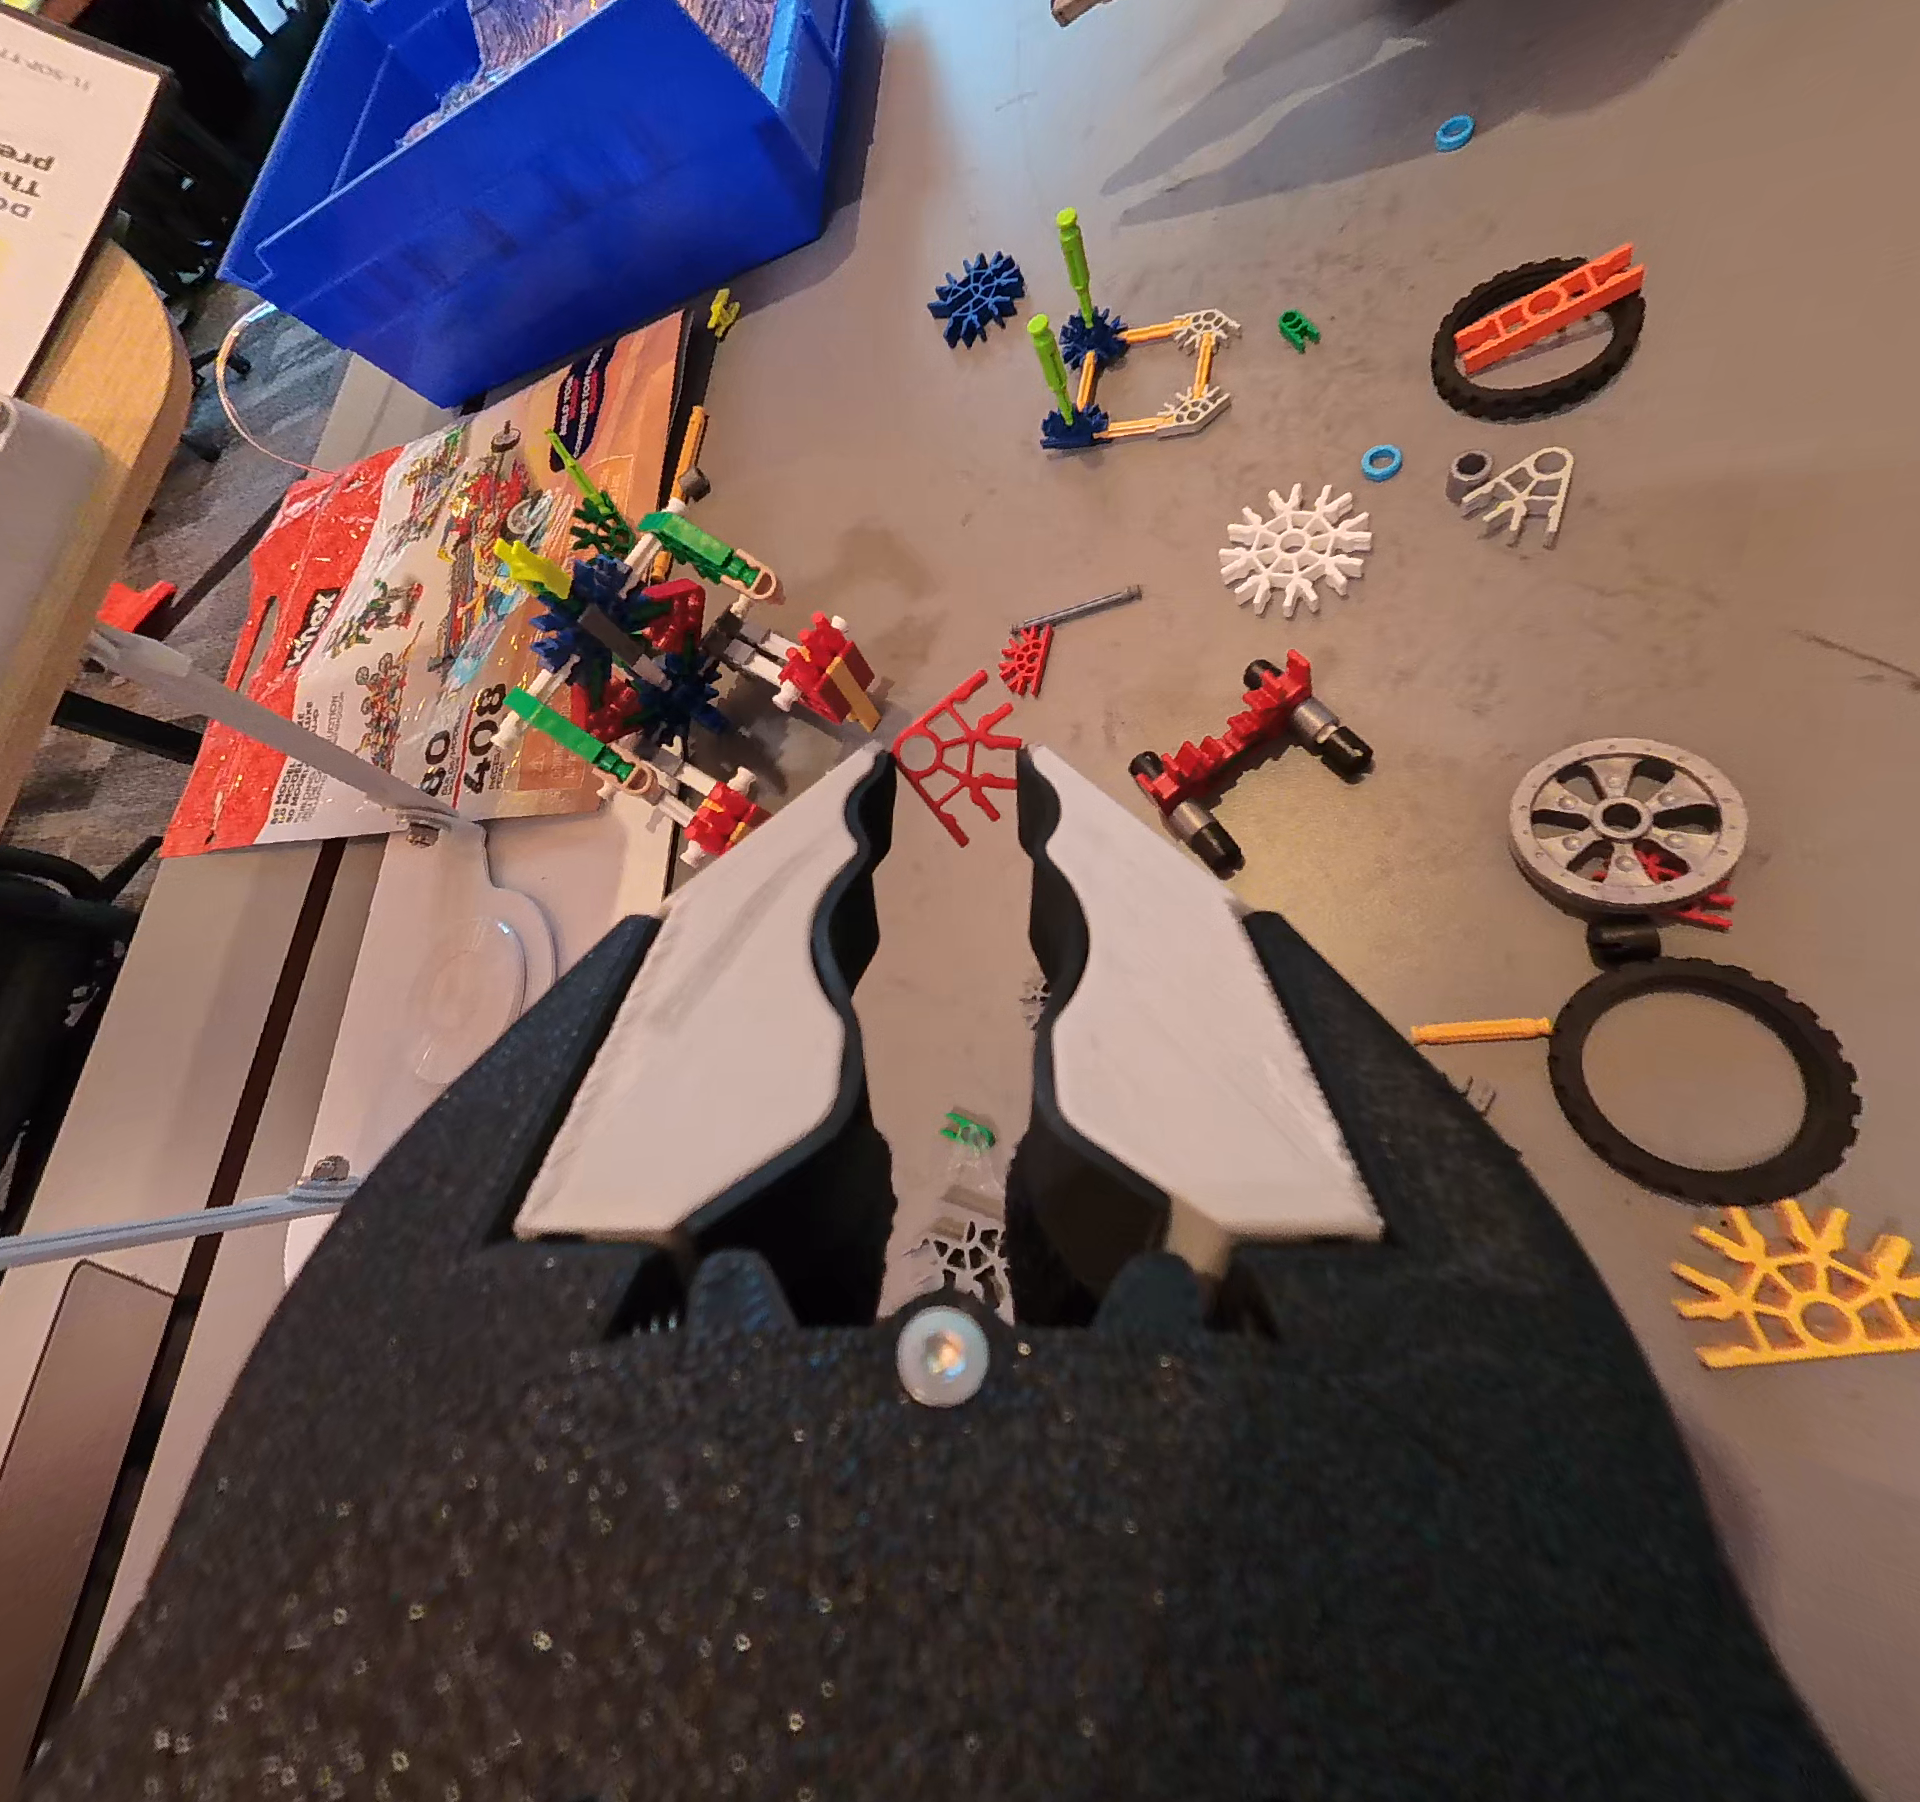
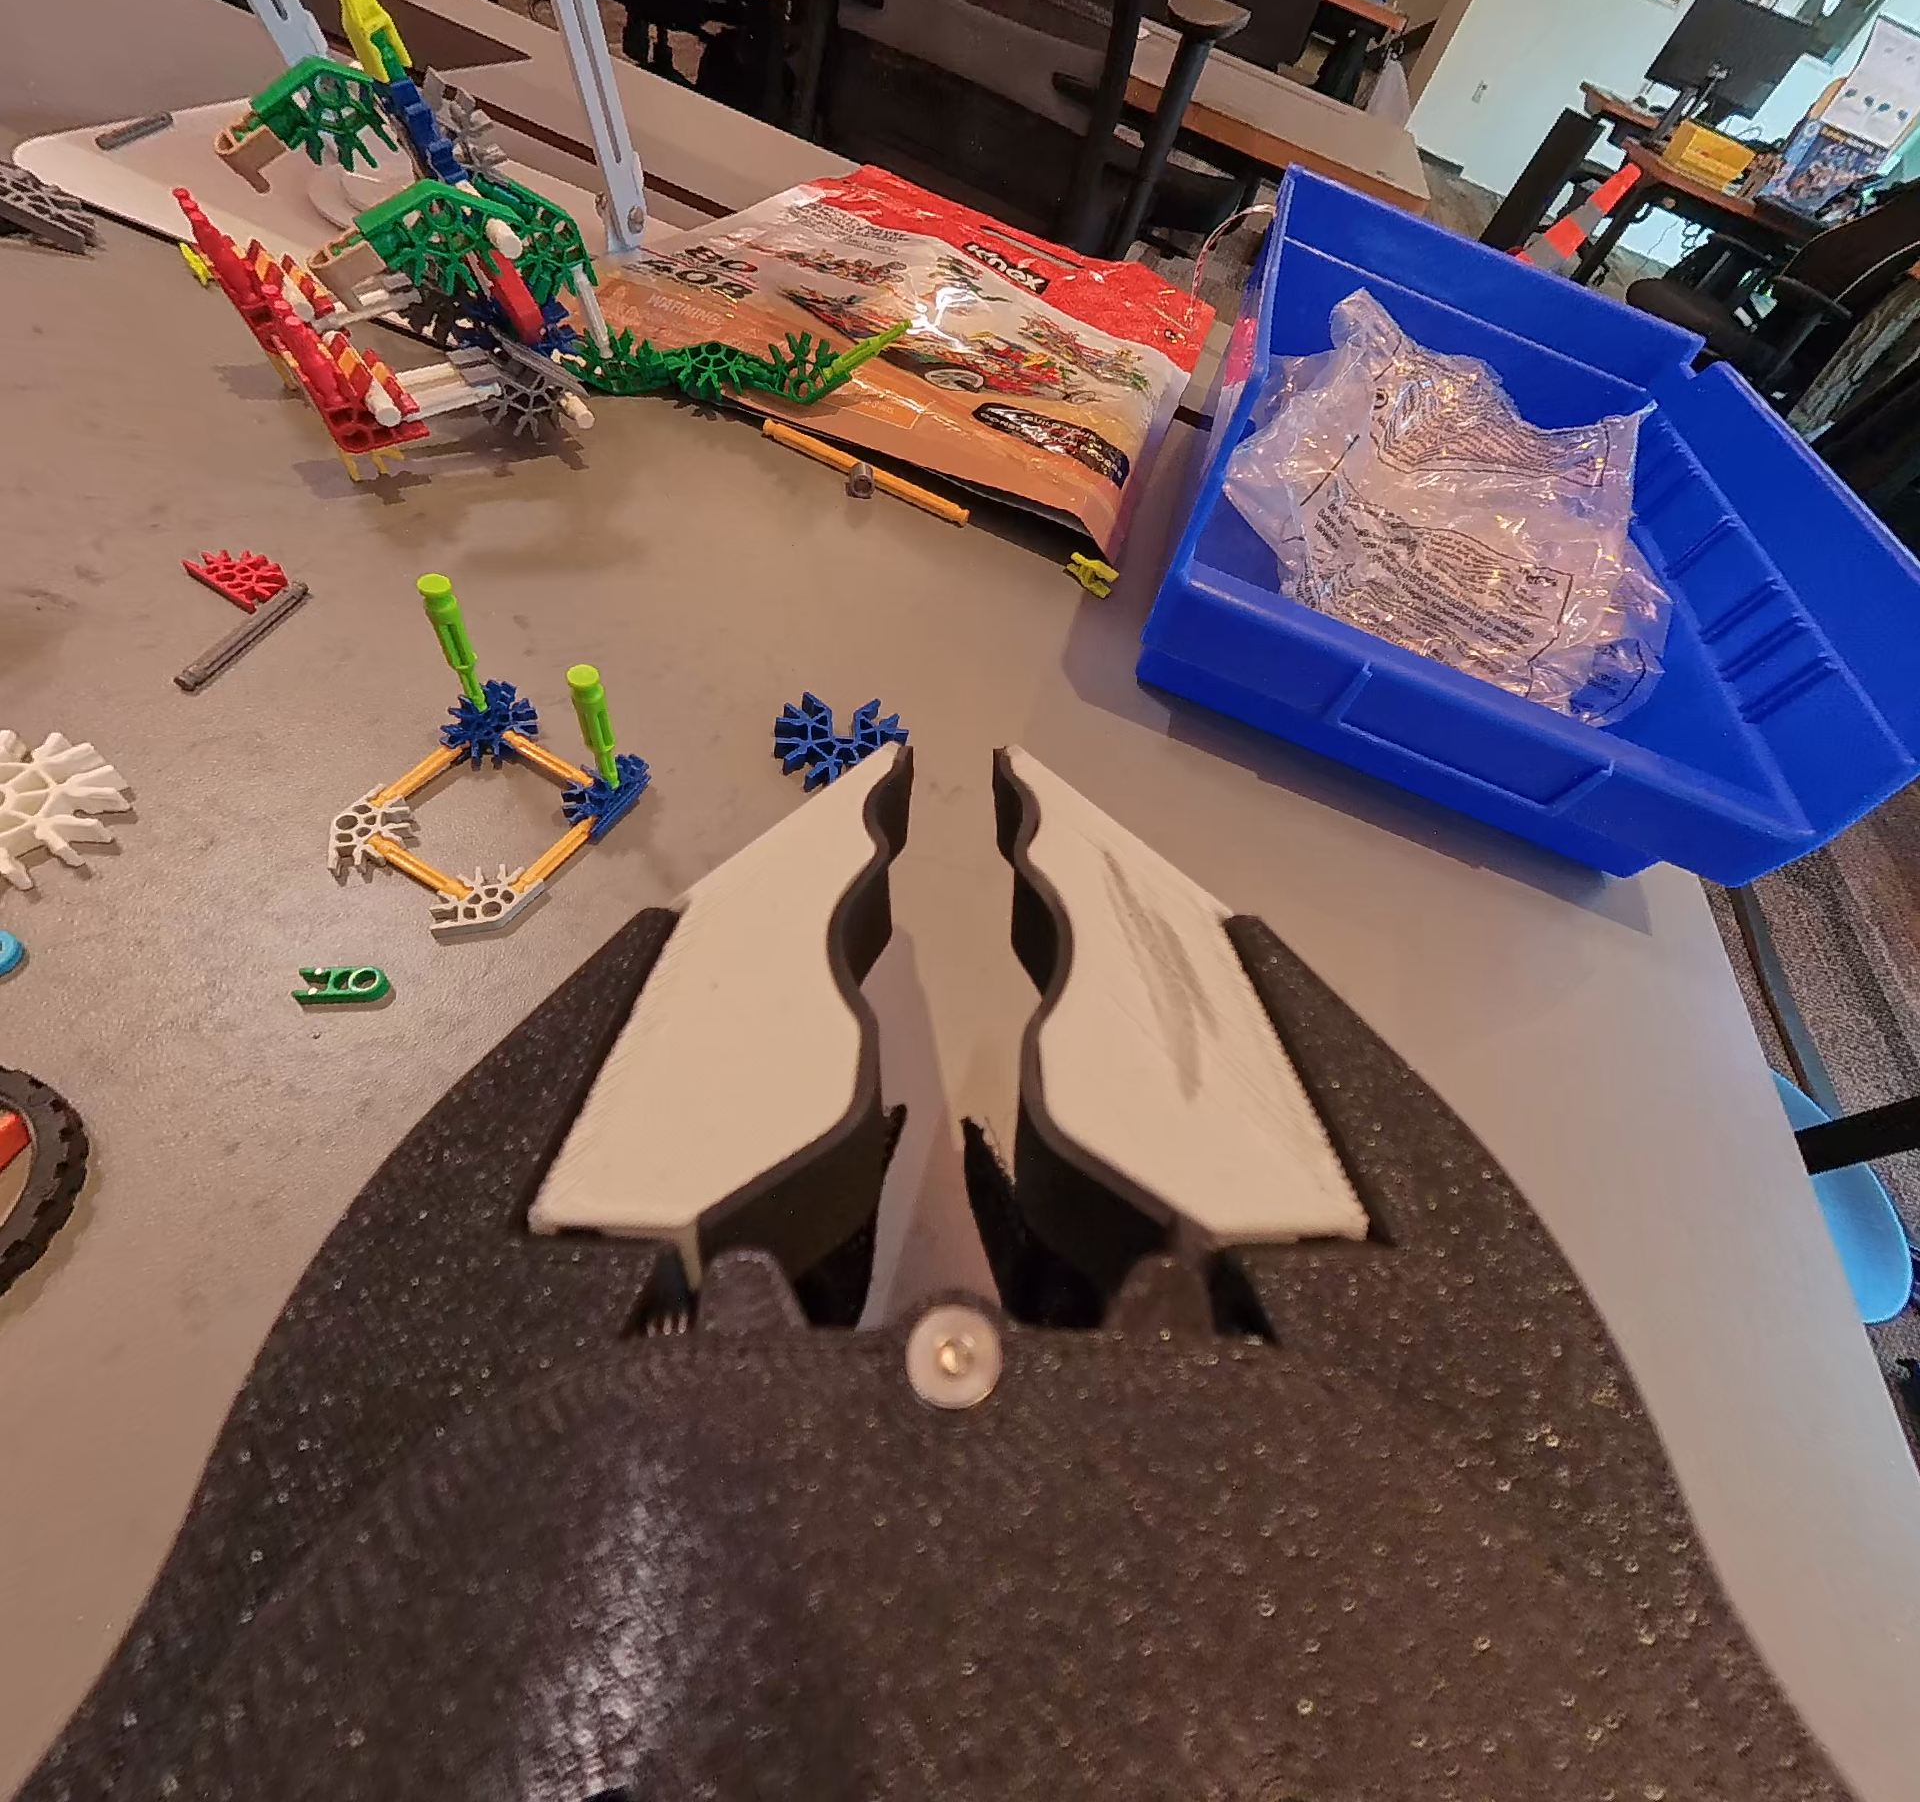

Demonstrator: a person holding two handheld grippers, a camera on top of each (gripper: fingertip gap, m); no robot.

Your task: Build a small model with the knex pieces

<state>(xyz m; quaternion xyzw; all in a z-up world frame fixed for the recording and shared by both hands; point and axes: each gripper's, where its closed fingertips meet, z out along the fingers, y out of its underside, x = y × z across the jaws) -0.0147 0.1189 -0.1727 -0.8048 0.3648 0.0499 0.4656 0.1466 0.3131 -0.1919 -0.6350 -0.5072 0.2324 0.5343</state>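
- The left gripper (image 1: 956, 765) hangs over the grey table (image 1: 1558, 609), its jaws parted by a narrow gap and holding nothing.
- A red fan connector (image 1: 951, 765) lies on the table in line with that gap at the tips; whether a finger touches it cannot be told.
- At 10 o'clock from the tips stands a multicoloured model (image 1: 675, 672), partly on a red toy bag (image 1: 343, 630).
- At 3 o'clock, near the tips, lies a red axle piece (image 1: 1247, 750) with grey-and-black ends; farther on, a grey wheel hub (image 1: 1626, 822) and a black tyre (image 1: 1704, 1077).
- At 1 o'clock lies a white snowflake connector (image 1: 1294, 547); beyond it, a square frame (image 1: 1138, 370) of yellow rods with two green rods standing up.
- The right gripper (image 2: 953, 760) is over bare table, its jaws also narrowly apart and empty.
- A blue connector (image 2: 831, 729) lies just at 11 o'clock of its tips, beside the left finger.
- At 9 o'clock sits the square frame (image 2: 488, 807); a small green clip (image 2: 343, 983) lies at 8 o'clock.
- At 2 o'clock a blue bin (image 2: 1455, 713) holds a crumpled clear bag (image 2: 1455, 526).
- At 12 o'clock, well apart, lies the toy bag (image 2: 935, 329).
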